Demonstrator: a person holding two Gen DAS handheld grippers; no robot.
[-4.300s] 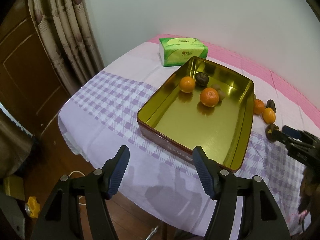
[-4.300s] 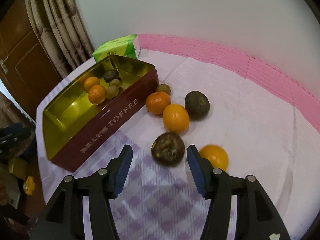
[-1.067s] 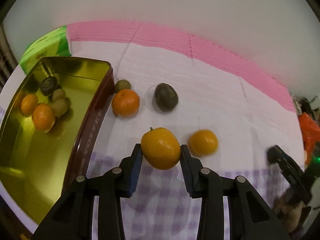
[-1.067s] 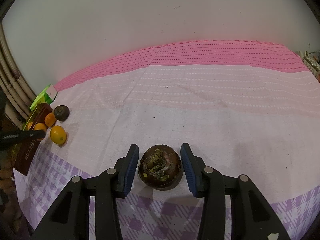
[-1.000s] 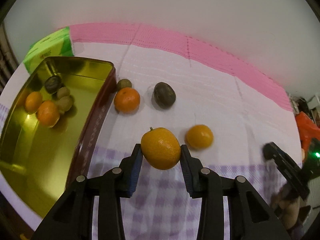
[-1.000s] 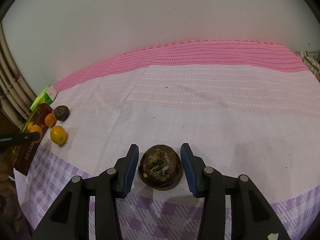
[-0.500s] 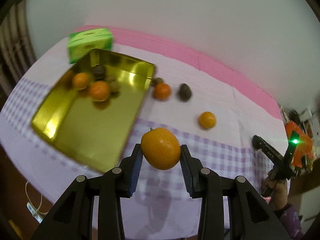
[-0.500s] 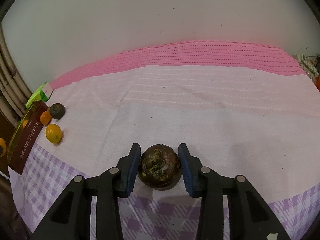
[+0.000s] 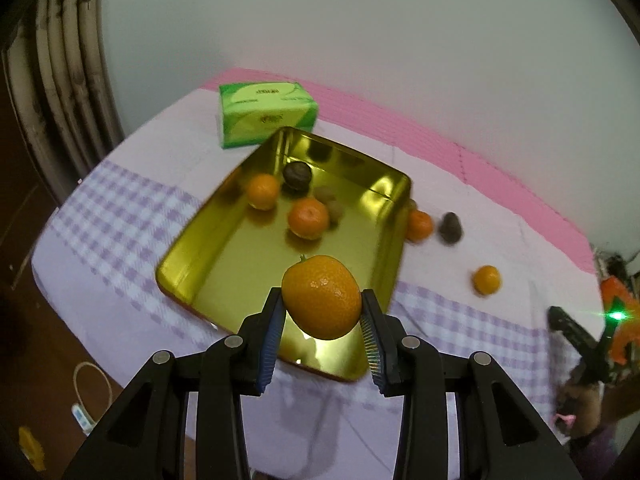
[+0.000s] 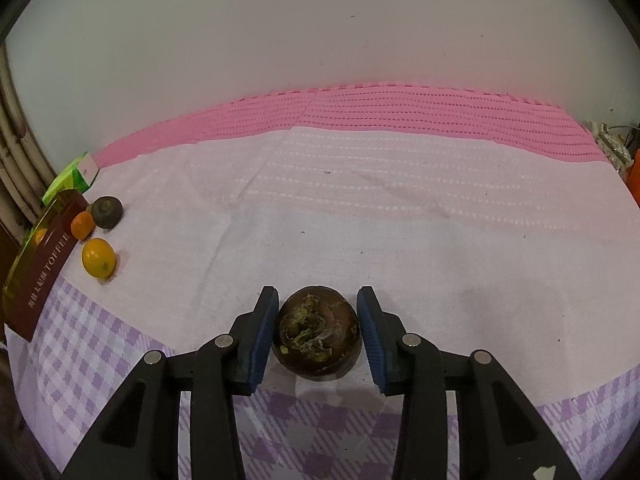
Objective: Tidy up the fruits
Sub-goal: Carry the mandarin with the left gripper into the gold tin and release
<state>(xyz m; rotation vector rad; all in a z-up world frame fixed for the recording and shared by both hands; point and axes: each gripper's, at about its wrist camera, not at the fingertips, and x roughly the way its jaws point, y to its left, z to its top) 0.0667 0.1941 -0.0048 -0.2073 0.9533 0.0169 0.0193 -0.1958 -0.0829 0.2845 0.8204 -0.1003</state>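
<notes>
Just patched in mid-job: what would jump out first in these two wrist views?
The orange clamped in the left claw, raised over the near end of the gold tin, which already holds fruit. Then the dark brown fruit between the right claw pads, low over the tablecloth.

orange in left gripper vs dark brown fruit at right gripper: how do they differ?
Colour: the smooth orange citrus fruit is bright orange; the round dark brown fruit is dull, with a greenish crusty patch.
Support: the orange is held above the gold tin tray; the brown fruit rests on the cloth.
Grip: the left gripper clamps its fruit; the right gripper has just been closing around its fruit.
Both are round.
</notes>
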